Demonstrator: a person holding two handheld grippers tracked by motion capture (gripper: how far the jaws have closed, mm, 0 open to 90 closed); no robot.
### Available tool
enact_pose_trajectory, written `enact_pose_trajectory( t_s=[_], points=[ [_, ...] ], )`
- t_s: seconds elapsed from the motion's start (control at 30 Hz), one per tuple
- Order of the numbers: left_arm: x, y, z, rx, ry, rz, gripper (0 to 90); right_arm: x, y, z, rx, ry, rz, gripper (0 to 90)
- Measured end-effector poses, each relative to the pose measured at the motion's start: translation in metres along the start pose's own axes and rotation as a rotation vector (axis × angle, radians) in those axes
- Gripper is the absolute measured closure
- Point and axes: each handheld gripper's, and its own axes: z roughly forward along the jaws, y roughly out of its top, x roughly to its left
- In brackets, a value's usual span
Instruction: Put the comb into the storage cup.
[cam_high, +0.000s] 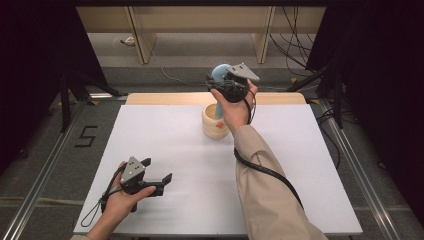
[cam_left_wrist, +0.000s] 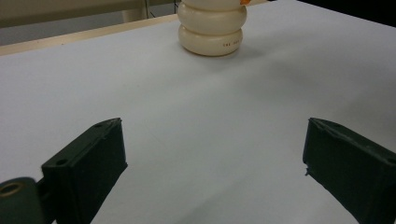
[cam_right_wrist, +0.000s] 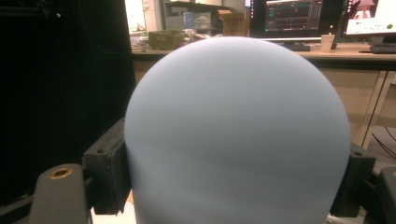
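While the right gripper (cam_high: 223, 80) is raised above the far part of the white table (cam_high: 170, 150), its jaws are clamped on one pale blue rounded object (cam_right_wrist: 238, 135), which sits between them, over the one cream ribbed cup (cam_high: 215, 122). Near the front edge, the left gripper (cam_high: 162, 176) rests low with jaws apart, holding nothing. I count two grippers.

Only thing I'm reading clearly is a big black 5 (cam_high: 87, 136) marked on the grey floor (cam_high: 45, 165) left of the table. I'm also spotting tiny print on the cream holder (cam_left_wrist: 212, 29), too small to read.
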Motion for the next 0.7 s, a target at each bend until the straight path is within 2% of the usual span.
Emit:
enact_pose_trajectory(
  t_s=[0.7],
  points=[
    [0.000, 0.000, 0.001, 0.002, 0.000, 0.002, 5.4, -0.004, -0.011, 0.003, 0.017, -0.008, 0.007, 21.1]
  ],
)
